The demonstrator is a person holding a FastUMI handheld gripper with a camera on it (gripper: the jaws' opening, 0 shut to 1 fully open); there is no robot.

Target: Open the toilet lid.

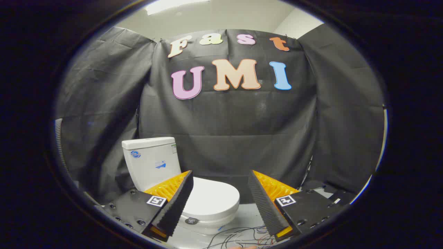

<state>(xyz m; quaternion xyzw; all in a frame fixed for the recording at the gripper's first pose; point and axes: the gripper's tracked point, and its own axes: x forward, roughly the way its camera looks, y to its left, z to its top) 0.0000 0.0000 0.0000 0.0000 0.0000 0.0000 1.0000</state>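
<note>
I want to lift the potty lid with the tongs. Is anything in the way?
Nothing visible blocks it. The tongs are open and empty, and the closed toilet lid lies just beyond their fingers, partly between them. Loose wires lie on the floor beside the bowl, lower than the lid.

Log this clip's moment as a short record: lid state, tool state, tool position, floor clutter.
lid state: toilet lid down, closed over the bowl
tank: behind the lid, against the black cloth wall
tool state: tool open, holding nothing
tool position: short of the toilet, lid seen between and beyond the fingers, no contact
floor clutter: loose wires in front of the toilet
</note>
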